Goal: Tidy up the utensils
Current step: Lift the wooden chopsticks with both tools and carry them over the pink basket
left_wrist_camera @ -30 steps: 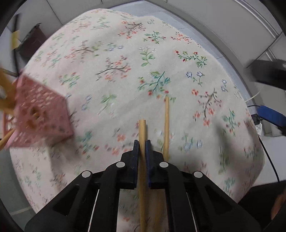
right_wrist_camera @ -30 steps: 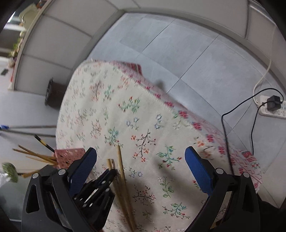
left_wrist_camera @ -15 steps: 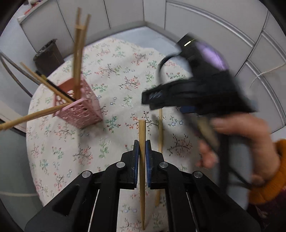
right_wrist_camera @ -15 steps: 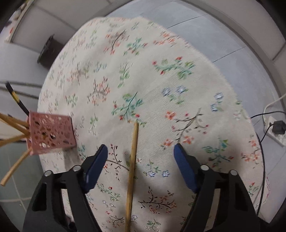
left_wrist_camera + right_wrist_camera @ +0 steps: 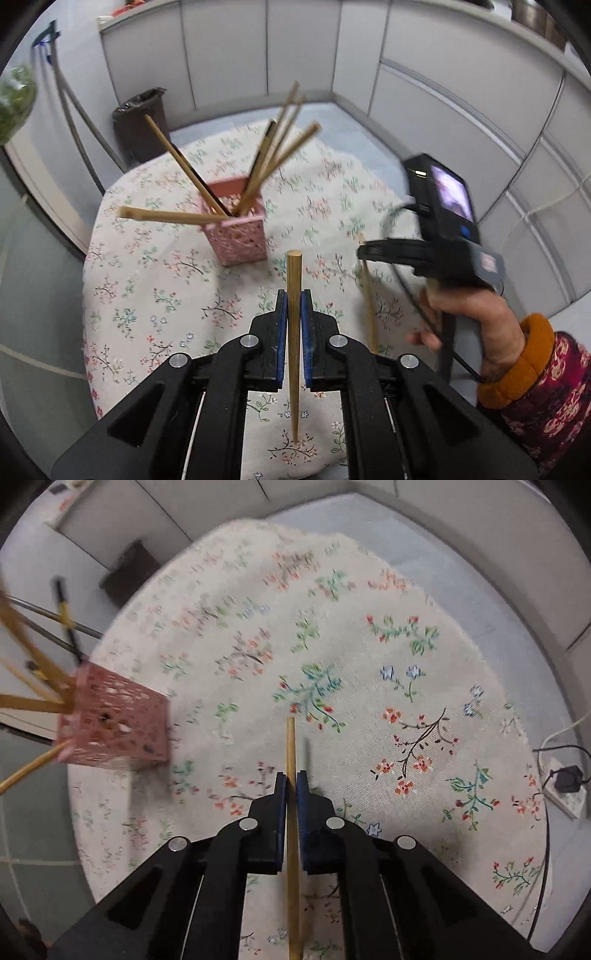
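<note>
Two grippers are in my hands above a round table point(image 5: 155, 280) draped in a cream floral cloth, and each one has hold of a single wooden chopstick. Largest after the table is the pink lattice holder point(image 5: 236, 236), standing on the cloth toward the table's far left in the left wrist view; several chopsticks already lean out of it at loose angles. My left gripper point(image 5: 291, 306) has its blue pads pressed together on the left chopstick point(image 5: 294, 325), which looks lifted off the cloth, its blunt end pointing toward the holder. My right gripper point(image 5: 291, 788) has just been closing, and its pads now pinch the right chopstick point(image 5: 291, 746), which lies along the cloth near the table's middle, well apart from the holder. From the left view I also see my right hand point(image 5: 476, 314) on its grip, with an orange cuff at the wrist.

I judge these sticks light, stiff and smooth, so they could pivot or slip between flat pads. Each is held well back from its blunt end, with long lengths either side. A hold near the middle seems safest to me, keeping the stick balanced while I tip one end down into the holder.
</note>
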`<state>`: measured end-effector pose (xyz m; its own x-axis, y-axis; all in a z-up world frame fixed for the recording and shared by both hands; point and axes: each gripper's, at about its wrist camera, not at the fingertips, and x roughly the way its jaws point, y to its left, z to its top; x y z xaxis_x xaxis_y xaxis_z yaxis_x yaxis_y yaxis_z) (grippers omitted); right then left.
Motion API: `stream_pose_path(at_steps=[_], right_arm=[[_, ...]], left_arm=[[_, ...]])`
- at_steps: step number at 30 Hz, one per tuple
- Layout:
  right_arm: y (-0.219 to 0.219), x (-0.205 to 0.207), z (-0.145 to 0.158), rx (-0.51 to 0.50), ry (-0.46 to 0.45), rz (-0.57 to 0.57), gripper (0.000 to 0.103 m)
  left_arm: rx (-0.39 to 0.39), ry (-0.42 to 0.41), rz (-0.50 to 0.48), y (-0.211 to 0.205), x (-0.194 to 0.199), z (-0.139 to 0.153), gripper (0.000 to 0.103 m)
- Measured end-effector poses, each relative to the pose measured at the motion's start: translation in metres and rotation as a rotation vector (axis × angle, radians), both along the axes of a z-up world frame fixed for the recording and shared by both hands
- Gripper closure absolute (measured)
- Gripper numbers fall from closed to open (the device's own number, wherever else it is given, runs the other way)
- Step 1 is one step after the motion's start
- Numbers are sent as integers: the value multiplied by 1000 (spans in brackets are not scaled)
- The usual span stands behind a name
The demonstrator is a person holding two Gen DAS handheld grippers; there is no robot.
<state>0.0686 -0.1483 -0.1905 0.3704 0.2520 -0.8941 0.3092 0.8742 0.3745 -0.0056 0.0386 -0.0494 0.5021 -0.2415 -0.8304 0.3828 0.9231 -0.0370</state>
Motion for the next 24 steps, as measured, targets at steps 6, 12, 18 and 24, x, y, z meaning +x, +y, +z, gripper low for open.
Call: stream_pose_path(at_steps=[6, 12, 18, 24], right_arm=[[-1, -38, 67, -9, -188, 55, 97], [1, -77, 123, -2, -337, 105, 97], [1, -92, 163, 14, -424, 144, 97], [-14, -83, 222, 71, -544, 138, 97]], left_arm=[[-54, -45, 25, 15, -16, 17, 96], [-107, -95, 73, 33, -29, 35, 96], [-133, -174, 96, 38, -31, 69, 96], [-165, -259, 118, 43, -14, 111, 96]])
